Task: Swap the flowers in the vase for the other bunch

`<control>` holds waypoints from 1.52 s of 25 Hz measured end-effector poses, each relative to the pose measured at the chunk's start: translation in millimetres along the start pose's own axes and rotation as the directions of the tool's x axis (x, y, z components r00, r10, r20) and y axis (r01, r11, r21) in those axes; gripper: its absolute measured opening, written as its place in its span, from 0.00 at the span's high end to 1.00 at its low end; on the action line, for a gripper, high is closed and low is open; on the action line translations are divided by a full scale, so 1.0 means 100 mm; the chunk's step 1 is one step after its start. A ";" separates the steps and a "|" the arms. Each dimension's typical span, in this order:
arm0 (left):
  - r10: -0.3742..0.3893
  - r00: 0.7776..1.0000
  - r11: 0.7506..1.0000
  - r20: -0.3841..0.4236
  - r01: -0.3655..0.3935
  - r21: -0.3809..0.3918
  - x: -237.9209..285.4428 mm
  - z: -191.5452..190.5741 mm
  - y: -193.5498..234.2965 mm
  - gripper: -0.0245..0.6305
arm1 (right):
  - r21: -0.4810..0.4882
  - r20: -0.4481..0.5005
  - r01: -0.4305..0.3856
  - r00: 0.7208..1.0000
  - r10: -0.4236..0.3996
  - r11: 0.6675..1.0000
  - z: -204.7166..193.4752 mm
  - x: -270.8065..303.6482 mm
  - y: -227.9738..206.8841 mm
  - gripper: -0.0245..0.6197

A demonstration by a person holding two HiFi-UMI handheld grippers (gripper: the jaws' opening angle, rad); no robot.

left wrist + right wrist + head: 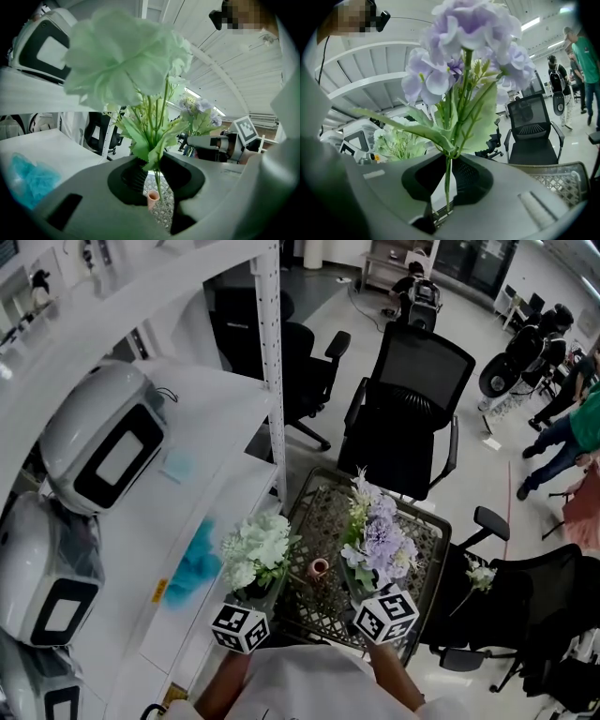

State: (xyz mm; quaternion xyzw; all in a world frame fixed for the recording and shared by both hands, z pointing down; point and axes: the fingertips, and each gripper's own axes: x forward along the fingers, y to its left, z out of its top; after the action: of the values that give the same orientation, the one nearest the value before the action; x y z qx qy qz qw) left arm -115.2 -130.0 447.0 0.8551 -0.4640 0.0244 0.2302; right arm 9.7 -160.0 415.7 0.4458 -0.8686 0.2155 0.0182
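The mesh table [328,512] lies below both claws. The left claw [157,171] grips the white bunch [126,61] by its thin stems; the right claw [447,180] grips the purple bunch [464,47] likewise. The small pink vase [320,567] stands between and below them, seemingly empty. A top-heavy bunch could pivot in its claw, or a misaimed stem could tip the narrow vase. The vase's inside cannot be made out.
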 end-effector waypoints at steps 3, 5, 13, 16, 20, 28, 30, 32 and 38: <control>0.002 1.000 1.000 -0.002 -0.002 -0.011 0.01 -0.01 0.01 0.83 | 0.002 -0.005 -0.003 1.000 0.003 1.000 -0.01 0.04 -0.02 0.89; 0.005 1.000 1.000 -0.003 -0.005 -0.013 0.01 -0.02 0.02 0.83 | 0.002 -0.008 -0.005 1.000 0.005 1.000 -0.02 0.06 -0.04 0.89; 0.013 1.000 1.000 -0.005 -0.013 -0.022 0.04 -0.03 0.03 0.83 | 0.010 -0.018 -0.014 1.000 0.014 1.000 -0.04 0.15 -0.09 0.89; 0.015 1.000 1.000 -0.012 -0.015 -0.022 0.04 -0.05 0.03 0.83 | 0.012 -0.025 -0.017 1.000 0.017 1.000 -0.06 0.17 -0.10 0.89; 0.016 1.000 1.000 -0.015 -0.016 -0.021 0.06 -0.05 0.02 0.83 | -0.004 -0.035 -0.014 0.999 0.014 1.000 -0.09 0.23 -0.14 0.89; 0.018 1.000 1.000 -0.023 -0.018 -0.023 0.07 -0.06 0.04 0.83 | -0.020 -0.076 -0.004 0.997 0.002 1.000 -0.29 0.32 -0.20 0.89; 0.019 1.000 0.999 -0.024 -0.019 -0.025 0.08 -0.06 0.04 0.83 | -0.020 -0.082 -0.002 0.997 0.000 1.000 -0.32 0.34 -0.22 0.89; 0.020 0.999 0.999 -0.028 -0.020 -0.025 0.08 -0.06 0.05 0.83 | -0.029 -0.090 -0.003 0.996 0.001 1.000 -0.35 0.38 -0.23 0.89; 0.014 0.999 1.000 -0.040 -0.015 -0.026 0.10 -0.10 0.04 0.83 | -0.044 -0.115 0.000 0.993 -0.005 0.999 -0.46 0.45 -0.29 0.89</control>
State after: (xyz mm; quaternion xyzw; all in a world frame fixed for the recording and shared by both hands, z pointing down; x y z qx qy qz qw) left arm -111.0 -135.8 460.6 0.8480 -0.4656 0.0372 0.2503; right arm -1.8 -191.1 477.5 0.4333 -0.8700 0.2219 0.0784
